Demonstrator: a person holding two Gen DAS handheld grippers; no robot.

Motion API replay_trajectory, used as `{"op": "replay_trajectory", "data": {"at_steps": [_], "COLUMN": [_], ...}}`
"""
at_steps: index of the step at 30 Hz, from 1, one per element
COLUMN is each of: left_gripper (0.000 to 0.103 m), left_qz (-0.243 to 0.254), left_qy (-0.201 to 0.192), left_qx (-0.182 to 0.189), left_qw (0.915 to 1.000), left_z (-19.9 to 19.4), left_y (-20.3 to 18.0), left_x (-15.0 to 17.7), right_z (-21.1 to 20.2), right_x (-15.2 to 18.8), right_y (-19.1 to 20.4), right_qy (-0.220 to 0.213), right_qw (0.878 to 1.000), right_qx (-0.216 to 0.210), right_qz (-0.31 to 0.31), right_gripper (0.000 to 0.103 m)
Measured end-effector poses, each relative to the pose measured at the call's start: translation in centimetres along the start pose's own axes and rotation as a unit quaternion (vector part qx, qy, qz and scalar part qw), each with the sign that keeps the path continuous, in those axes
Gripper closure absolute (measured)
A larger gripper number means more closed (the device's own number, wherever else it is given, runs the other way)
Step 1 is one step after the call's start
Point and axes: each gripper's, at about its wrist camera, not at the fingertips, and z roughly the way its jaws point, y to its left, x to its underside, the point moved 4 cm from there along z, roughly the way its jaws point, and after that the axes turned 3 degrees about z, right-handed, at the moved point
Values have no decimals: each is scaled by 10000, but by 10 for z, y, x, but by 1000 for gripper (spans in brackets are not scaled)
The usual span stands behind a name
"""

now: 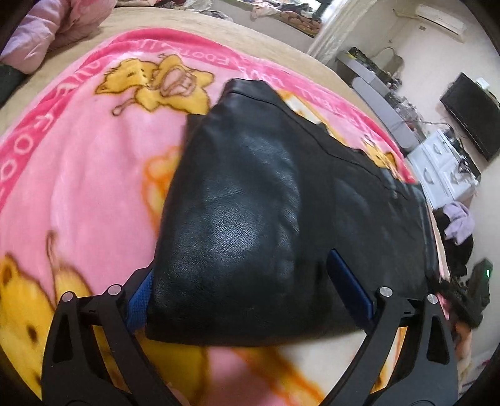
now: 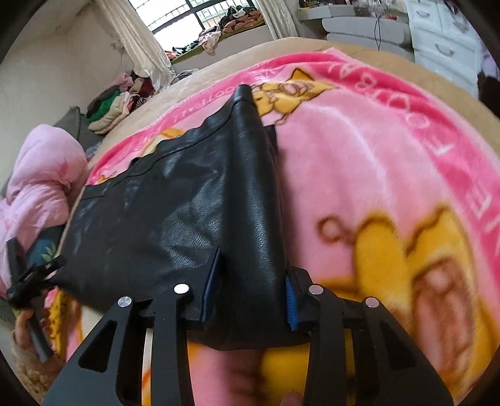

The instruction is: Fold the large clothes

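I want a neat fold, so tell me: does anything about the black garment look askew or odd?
Nothing looks damaged. The black leather garment lies flat on the pink blanket, narrowing toward its far end. Both grippers, left and right, straddle bulges of its near edge, so that edge is bunched.

So the bed (image 1: 193, 22) has a tan cover, pink cartoon blanket (image 1: 93, 162) spread on it (yellow bears), black leather garment (image 1: 250, 200) on top.

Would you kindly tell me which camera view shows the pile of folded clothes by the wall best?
The right wrist view: the pile of folded clothes sits in plain sight beyond the bed, below the curtain. The left wrist view does not show that pile.
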Motion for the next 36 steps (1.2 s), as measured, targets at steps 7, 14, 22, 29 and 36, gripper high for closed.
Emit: {"op": "replay_trajectory", "data": {"at_steps": [7,14,22,29,36], "left_gripper": [11,11,10,10,10], "left_qz": [254,451,701,1136,1279], "left_qy": [-7,-180,-442,-824,-804], "left_qx": [-420,-433,-644,-768,-553], "left_qw": [9988,9979,9945,9871,9870], "left_z": [8,-7,-26,-48,-48], "left_y": [-7,-13,-21,-40,-50], "left_x": [0,-8,-13,-17,-14], "right_z": [0,-22,-43,-37,-26], "right_x": [3,6,3,10,25], "right_y": [-13,-2,29,65,111], "right_qy": [64,-295,-886,-831,-672], "right_qw": [9997,9984,9940,9918,9871], "right_qx": [81,465,324,102,-213], "right_qz": [223,-138,-551,-965,-1438], "right_gripper": [58,30,30,43,59]}}
